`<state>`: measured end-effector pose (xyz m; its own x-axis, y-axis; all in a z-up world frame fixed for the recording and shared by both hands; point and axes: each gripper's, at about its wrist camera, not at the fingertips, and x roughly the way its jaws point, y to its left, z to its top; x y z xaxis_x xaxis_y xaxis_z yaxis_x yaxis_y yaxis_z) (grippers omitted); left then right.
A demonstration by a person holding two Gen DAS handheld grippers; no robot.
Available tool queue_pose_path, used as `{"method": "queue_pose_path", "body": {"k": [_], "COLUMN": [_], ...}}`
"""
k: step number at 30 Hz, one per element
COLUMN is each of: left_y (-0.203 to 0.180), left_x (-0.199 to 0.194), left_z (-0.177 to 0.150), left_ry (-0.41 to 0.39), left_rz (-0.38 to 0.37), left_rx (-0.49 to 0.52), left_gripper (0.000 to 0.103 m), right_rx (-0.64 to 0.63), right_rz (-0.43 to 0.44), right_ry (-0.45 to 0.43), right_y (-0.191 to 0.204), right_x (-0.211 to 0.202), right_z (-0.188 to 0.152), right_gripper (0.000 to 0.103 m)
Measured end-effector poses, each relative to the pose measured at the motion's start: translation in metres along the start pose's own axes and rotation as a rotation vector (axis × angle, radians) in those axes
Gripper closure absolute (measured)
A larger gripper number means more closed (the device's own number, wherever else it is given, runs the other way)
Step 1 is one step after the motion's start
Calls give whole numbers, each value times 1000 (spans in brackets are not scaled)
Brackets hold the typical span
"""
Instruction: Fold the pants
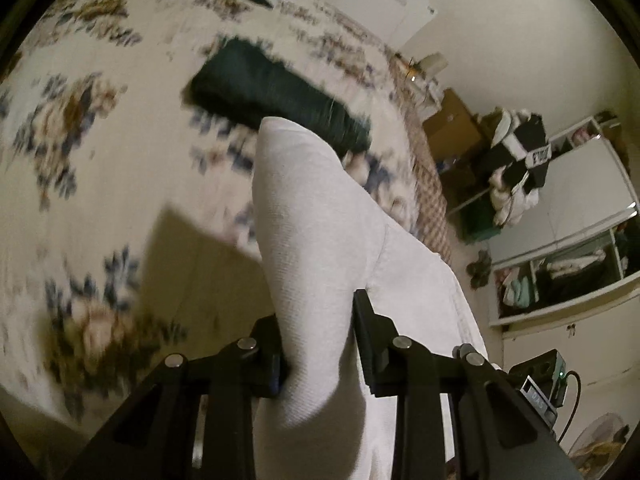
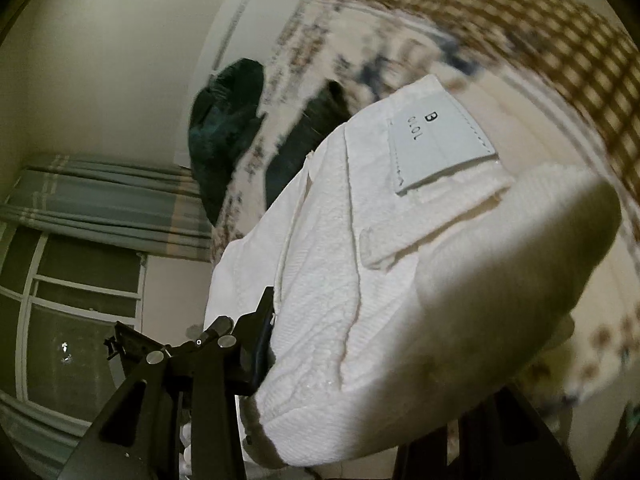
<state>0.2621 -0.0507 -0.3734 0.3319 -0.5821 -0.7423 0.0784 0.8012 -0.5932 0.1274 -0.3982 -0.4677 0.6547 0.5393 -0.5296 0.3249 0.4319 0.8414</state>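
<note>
Two grippers, one pair of white pants [image 1: 320,240], and both of us... well, both our hands are clamped on it. The left gripper [image 1: 320,344] has its jaws pinched onto a thick bunch of the fabric, which runs straight ahead from between the fingers and rises away from us over the floral bed [image 1: 80,160]. The right gripper [image 2: 340,360] looks clenched on the waistband end too, though only its left finger [image 2: 260,344] shows; the other is buried under cloth, so we judge that grip rather than see it. The label patch [image 2: 440,140] sits ahead and to the right of that finger.

So the pants are up in the air, not lying on the bed, with the long axis running forward from each gripper toward the bedspread. Neither hand is nearer, both already hold it. A dark folded garment [image 1: 280,96] lies on the bed beyond the left gripper's tips, just past where the white fabric ends in view.

Our guess: next we need to lower it flat ahead of us, keeping clear of that dark piece.
</note>
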Motion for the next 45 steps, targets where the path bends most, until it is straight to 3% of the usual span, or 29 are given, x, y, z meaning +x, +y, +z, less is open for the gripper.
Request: {"method": "queue_pose_path", "body": {"k": [3, 8, 13, 18, 21, 25, 31, 34, 35, 37, 38, 39, 41, 45], "left_y": [1, 21, 57, 103, 131, 155, 155, 150, 146, 132, 128, 121, 107, 74], "left_x": [6, 31, 81, 149, 186, 204, 190, 181, 177, 164, 161, 153, 136, 100], "left_z": [52, 156, 256, 318, 331, 326, 313, 317, 317, 312, 312, 309, 300, 278], "left_ry": [-34, -69, -79, -43, 14, 62, 77, 73, 64, 41, 34, 26, 14, -1], "left_rz": [-21, -45, -36, -4, 28, 35, 37, 96, 126, 222, 249, 271, 310, 400], "left_rx": [3, 4, 25, 29, 12, -17, 9, 34, 55, 128, 145, 160, 183, 221], "left_gripper": [77, 77, 77, 77, 76, 73, 70, 70, 70, 64, 56, 38, 15, 11], "right_rx": [-23, -43, -50, -57, -55, -61, -23, -5, -15, -75, -125, -177, -262, -465], "right_rz": [22, 39, 34, 6, -45, -106, -181, -207, -245, -326, -372, -424, -517, -742], "right_ry": [-31, -62, -77, -77, -55, -27, 21, 9, 2, -13, -18, -21, -23, -64], "right_y": [32, 79, 108, 105, 88, 74, 62, 60, 64, 76, 86, 96, 113, 157], "right_x": [28, 109, 203, 294, 336, 356, 337, 318, 310, 298, 293, 290, 284, 263], "right_z": [37, 106, 172, 219, 228, 224, 220, 222, 223, 222, 220, 218, 211, 183], "right_gripper": [60, 60, 60, 60, 60, 56, 45, 45, 40, 34, 29, 25, 7, 2]}}
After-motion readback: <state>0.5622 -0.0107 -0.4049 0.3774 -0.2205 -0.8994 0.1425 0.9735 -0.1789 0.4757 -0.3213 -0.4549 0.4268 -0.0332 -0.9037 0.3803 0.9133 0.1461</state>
